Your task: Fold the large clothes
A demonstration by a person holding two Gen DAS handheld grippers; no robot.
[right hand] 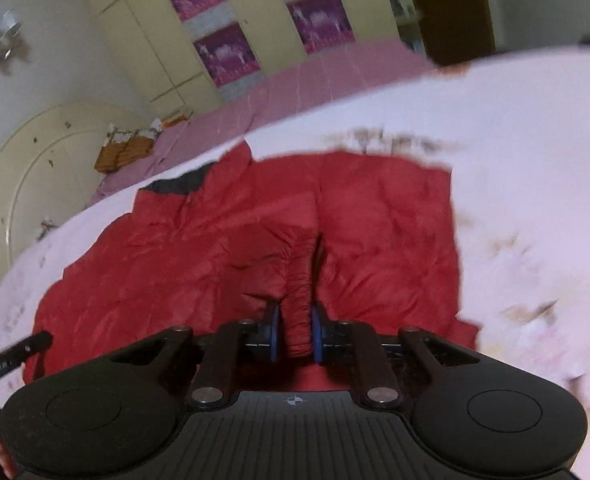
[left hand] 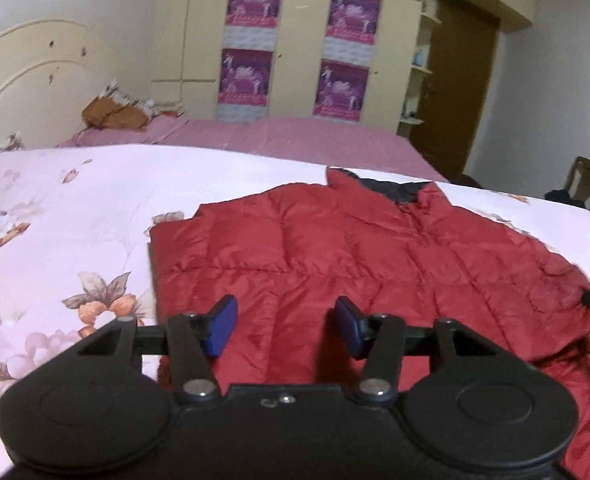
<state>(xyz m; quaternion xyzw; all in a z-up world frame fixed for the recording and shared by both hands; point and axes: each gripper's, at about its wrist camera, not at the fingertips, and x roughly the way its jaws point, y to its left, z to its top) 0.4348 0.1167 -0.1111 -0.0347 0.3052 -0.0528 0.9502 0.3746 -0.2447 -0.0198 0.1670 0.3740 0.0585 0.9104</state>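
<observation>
Red quilted down jacket (left hand: 335,248) lies spread flat on the floral duvet (left hand: 67,216), collar with dark lining toward the far pink sheet (left hand: 295,136). Your left gripper (left hand: 286,326) hovers over the jacket's near hem, its 2 blue pads (left hand: 223,326) spread wide, holding nothing. Your right gripper (right hand: 297,330) pinches a bunched ridge of the jacket's red fabric between its 2 pads. Right view is motion-blurred. Wardrobe (left hand: 295,40) with 4 purple posters stands behind.

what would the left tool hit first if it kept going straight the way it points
Probably the red quilted puffer jacket lying flat on the floral bedspread; the open left tool hovers just above it, though depth is unclear.
</observation>
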